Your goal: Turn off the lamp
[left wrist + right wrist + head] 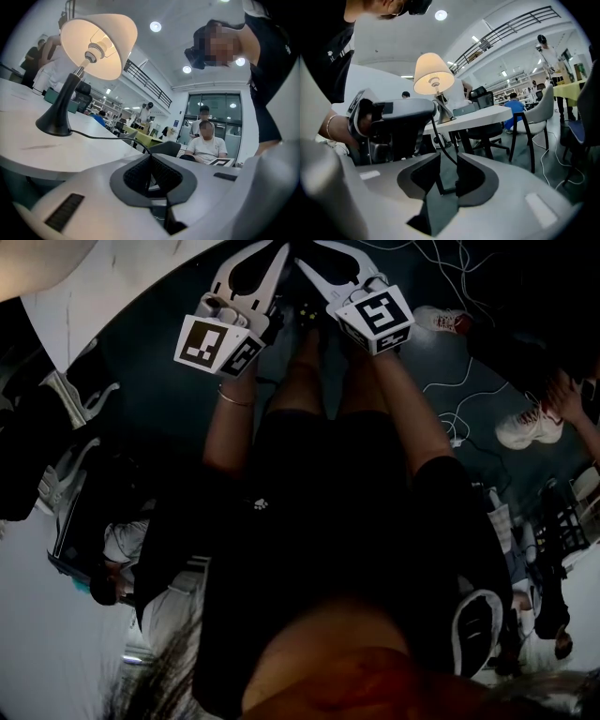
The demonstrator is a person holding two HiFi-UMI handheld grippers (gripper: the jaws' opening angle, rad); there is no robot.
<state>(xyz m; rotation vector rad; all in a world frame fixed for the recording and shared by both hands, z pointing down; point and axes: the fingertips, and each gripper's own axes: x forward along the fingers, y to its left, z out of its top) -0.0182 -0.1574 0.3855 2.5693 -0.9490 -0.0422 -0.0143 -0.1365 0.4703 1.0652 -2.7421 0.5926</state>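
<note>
Lamp [91, 47] lit, standing on white table [47, 157]. Left gripper [150, 158] pinched narrow on lamp's black cord [103, 138]. Right gripper [448, 158] jaws apart, cord running between them.

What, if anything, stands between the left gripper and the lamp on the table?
Nothing visible does. Between the left gripper and the lamp lie only bare table and the cord, which runs into that gripper's shut jaws.

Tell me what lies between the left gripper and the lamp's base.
Its black cord crosses the white table from the base to the left gripper's shut jaws, in the left gripper view.
</note>
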